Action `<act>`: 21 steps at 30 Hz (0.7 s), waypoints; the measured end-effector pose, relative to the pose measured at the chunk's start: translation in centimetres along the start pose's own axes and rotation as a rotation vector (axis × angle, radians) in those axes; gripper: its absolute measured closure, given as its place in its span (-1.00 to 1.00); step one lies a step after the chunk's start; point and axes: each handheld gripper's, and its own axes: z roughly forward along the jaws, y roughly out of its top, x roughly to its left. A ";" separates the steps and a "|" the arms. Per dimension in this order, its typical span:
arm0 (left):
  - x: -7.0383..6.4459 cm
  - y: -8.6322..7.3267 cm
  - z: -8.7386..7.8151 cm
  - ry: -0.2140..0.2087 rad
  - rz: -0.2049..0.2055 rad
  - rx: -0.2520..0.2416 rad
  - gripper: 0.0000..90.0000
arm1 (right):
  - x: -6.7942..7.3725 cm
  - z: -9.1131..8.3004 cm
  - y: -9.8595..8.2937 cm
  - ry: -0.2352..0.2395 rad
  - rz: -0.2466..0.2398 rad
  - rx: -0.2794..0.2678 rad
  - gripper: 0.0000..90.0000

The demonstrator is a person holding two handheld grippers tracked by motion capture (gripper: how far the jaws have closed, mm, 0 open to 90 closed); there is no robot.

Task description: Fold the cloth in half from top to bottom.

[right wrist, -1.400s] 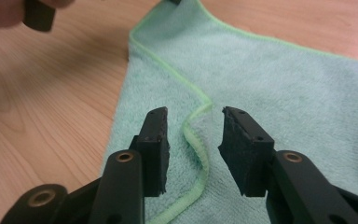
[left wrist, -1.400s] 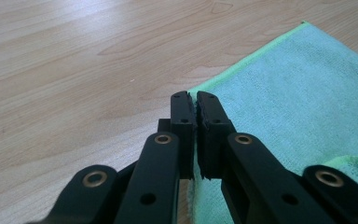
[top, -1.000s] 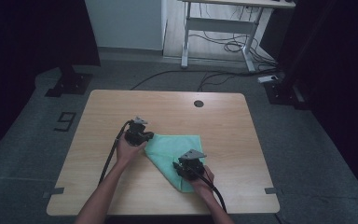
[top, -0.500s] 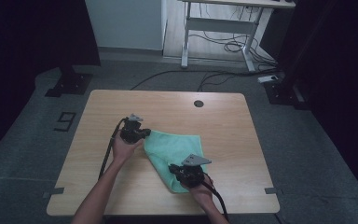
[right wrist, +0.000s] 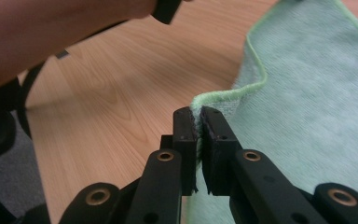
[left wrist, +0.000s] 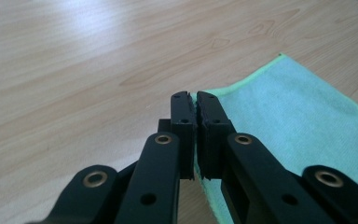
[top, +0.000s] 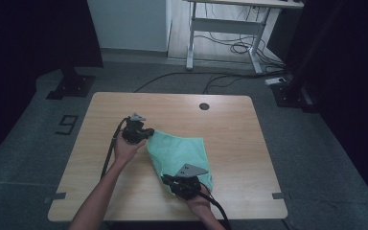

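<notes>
A light green cloth (top: 182, 154) lies on the wooden table (top: 230, 124), stretched between my two grippers. My left gripper (top: 144, 133) is shut on the cloth's far left corner; in the left gripper view the cloth (left wrist: 298, 121) spreads flat to the right of the closed left gripper (left wrist: 193, 100). My right gripper (top: 168, 180) is shut on the near corner by the table's front edge. In the right gripper view the cloth (right wrist: 307, 107) has its edge lifted and wavy where the right gripper (right wrist: 196, 115) pinches it.
A round cable hole (top: 203, 106) sits at the table's far edge. A desk frame (top: 220, 28) with loose cables stands on the floor behind. Dark stand bases (top: 72, 84) flank the table. The person's left forearm (right wrist: 51, 32) crosses the right gripper view.
The right gripper has moved toward the table's near edge, pulling the cloth's near corner with it. The left gripper has barely moved, holding the far corner.
</notes>
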 end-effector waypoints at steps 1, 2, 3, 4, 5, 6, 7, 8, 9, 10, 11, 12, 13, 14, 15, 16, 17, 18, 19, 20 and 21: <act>-0.1 0.4 -0.1 -0.002 0.009 -0.007 0.91 | 0.3 0.2 0.4 0.008 -0.010 -0.006 0.87; -0.1 0.4 -0.1 -0.002 0.009 -0.007 0.92 | 0.3 0.2 0.4 0.008 -0.010 -0.006 0.87; -0.3 0.9 -0.3 -0.003 0.017 -0.010 0.92 | 0.8 0.6 0.7 0.020 -0.015 -0.012 0.87; -0.3 0.9 -0.3 -0.003 0.017 -0.010 0.92 | 0.8 0.6 0.7 0.020 -0.015 -0.012 0.87; -0.4 1.0 -0.4 -0.004 0.018 -0.015 0.92 | 1.0 0.7 0.8 0.022 -0.023 -0.012 0.87; -0.4 1.1 -0.4 -0.007 0.017 -0.016 0.92 | 1.2 0.8 0.9 0.025 -0.027 -0.015 0.87; -0.4 1.2 -0.4 -0.007 0.020 -0.012 0.92 | 1.3 0.9 0.9 0.030 -0.029 -0.020 0.88; -0.5 1.2 -0.3 -0.008 0.022 -0.009 0.92 | 1.4 1.0 0.9 0.030 -0.027 -0.016 0.87; -0.5 1.2 -0.3 -0.009 0.022 -0.007 0.92 | 1.4 1.0 0.8 0.031 -0.026 -0.012 0.88; -0.5 1.3 -0.3 -0.009 0.025 -0.008 0.92 | 1.3 1.1 0.8 0.030 -0.023 -0.009 0.88; -0.6 1.3 -0.3 -0.008 0.025 -0.008 0.92 | 1.2 1.2 0.7 0.036 -0.015 -0.006 0.88; -0.5 1.4 -0.4 -0.008 0.029 -0.009 0.92 | 1.1 1.2 0.6 0.039 -0.004 -0.006 0.88; -0.5 1.4 -0.5 -0.008 0.029 -0.011 0.92 | 1.0 1.4 0.5 0.042 0.005 -0.005 0.88; -0.5 1.5 -0.6 -0.007 0.032 -0.012 0.92 | 1.0 1.5 0.5 0.046 0.010 -0.004 0.88; -0.4 1.6 -0.7 -0.005 0.036 -0.013 0.92 | 1.1 1.6 0.5 0.050 0.012 -0.006 0.88; -0.4 1.8 -0.8 -0.004 0.036 -0.015 0.92 | 1.1 1.7 0.6 0.056 0.013 -0.008 0.88; -0.3 2.2 -1.2 0.001 0.036 -0.021 0.92 | 1.5 1.9 0.9 0.070 0.009 -0.016 0.88; -0.3 2.2 -1.2 0.001 0.036 -0.021 0.92 | 1.8 1.9 1.1 0.079 0.008 -0.024 0.88; -0.2 2.4 -1.5 0.005 0.038 -0.028 0.92 | 1.8 1.9 1.1 0.079 0.008 -0.024 0.88; -0.1 2.7 -1.7 0.007 0.036 -0.034 0.91 | 2.2 1.9 1.6 0.091 0.006 -0.045 0.88; -0.1 2.9 -1.8 0.006 0.035 -0.040 0.91 | 2.2 1.9 1.6 0.091 0.006 -0.045 0.88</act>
